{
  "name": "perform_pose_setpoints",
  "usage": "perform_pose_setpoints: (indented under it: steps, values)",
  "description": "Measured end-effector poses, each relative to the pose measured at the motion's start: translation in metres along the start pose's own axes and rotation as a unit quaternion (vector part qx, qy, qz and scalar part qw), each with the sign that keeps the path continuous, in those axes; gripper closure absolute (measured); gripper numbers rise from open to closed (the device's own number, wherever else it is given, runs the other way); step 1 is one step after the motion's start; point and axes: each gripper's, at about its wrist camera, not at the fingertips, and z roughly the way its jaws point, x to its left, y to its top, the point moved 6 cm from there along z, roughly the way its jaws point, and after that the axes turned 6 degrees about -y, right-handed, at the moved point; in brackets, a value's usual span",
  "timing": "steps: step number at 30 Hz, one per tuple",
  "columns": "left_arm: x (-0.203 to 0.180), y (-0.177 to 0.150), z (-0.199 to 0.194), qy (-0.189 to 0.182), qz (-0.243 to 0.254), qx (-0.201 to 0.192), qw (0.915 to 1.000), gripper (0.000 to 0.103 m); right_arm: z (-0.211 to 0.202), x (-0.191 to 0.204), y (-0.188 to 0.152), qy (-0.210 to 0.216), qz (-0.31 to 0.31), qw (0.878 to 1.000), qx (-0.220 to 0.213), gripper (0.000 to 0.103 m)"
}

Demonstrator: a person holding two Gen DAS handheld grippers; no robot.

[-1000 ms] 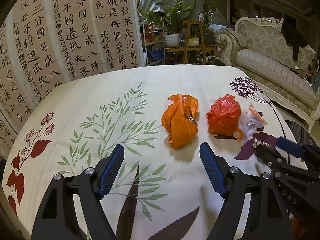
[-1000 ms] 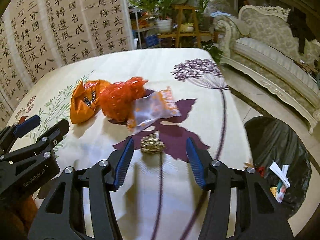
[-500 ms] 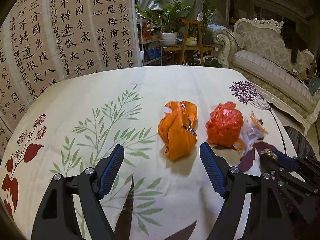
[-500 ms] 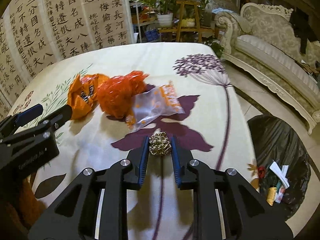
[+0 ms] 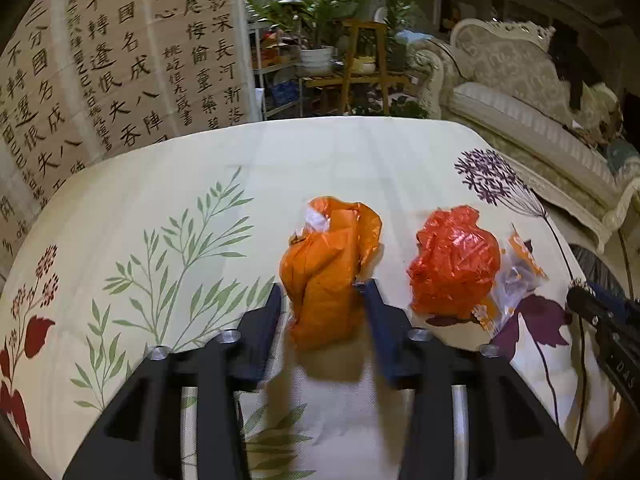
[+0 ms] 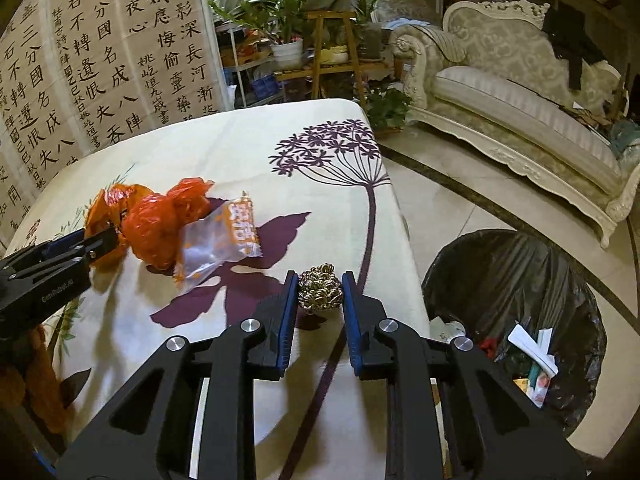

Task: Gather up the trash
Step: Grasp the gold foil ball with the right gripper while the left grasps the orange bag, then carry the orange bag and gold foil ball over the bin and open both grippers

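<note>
A crumpled orange bag (image 5: 325, 268) lies on the flowered tablecloth (image 5: 168, 208). My left gripper (image 5: 322, 292) is closing around it, and both pads touch its sides. To its right sit a red crumpled bag (image 5: 454, 260) and a clear snack wrapper with orange print (image 5: 518, 276); both show in the right wrist view too, the red bag (image 6: 156, 228) and the wrapper (image 6: 224, 240). My right gripper (image 6: 320, 282) is shut on a small golden crinkled ball (image 6: 321, 292), near the table's right edge. A bin with a black liner (image 6: 508, 276) stands on the floor beside the table.
Papers and scraps lie inside the bin. A cream sofa (image 6: 520, 100) stands beyond it on the tiled floor. A calligraphy screen (image 5: 100, 72) rises behind the table, with plants and a wooden stand (image 5: 360, 60) further back.
My left gripper moved forward over the orange bag and its jaws narrowed onto it. My right gripper shut on the golden ball and carried it right, towards the table edge and bin.
</note>
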Motion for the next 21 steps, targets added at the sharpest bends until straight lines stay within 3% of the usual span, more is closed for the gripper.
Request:
perform_pose_setpoints:
  steps: [5, 21]
  values:
    - [-0.001, -0.002, -0.005, 0.004, 0.010, -0.010, 0.9999, 0.072, -0.002, 0.002, 0.001, 0.002, -0.001, 1.000, -0.005, 0.082]
    - [0.004, -0.018, -0.045, 0.020, -0.007, -0.034, 0.9992, 0.072, -0.026, 0.012, -0.013, 0.014, -0.007, 1.000, -0.015, 0.082]
